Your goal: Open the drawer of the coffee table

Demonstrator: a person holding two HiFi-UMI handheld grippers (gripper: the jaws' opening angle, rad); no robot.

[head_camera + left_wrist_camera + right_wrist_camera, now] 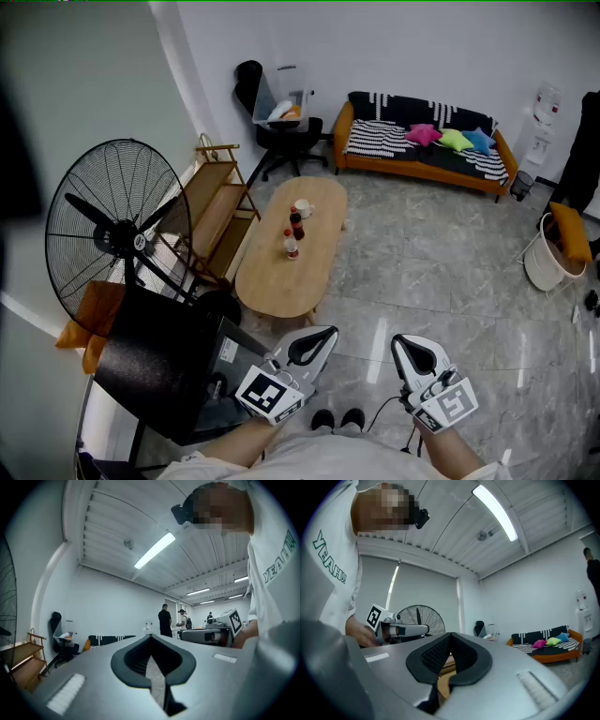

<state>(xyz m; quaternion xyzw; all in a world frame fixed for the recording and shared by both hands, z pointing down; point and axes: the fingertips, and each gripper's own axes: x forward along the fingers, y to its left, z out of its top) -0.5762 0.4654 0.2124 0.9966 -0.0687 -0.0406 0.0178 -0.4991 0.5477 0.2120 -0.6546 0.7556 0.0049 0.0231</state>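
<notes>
The oval light-wood coffee table stands on the grey floor ahead of me, with two small bottles and a white cup on its top. Its drawer does not show from here. My left gripper is held level in front of my body, shut and empty, short of the table's near end. My right gripper is beside it to the right, also shut with nothing in it. In the left gripper view the jaws are closed together; the right gripper view shows its jaws closed, with a sliver of the table between them.
A big black floor fan and a wooden rack stand left of the table. A black box sits at my near left. An office chair and an orange sofa line the far wall. A white bin is at right. People stand far off.
</notes>
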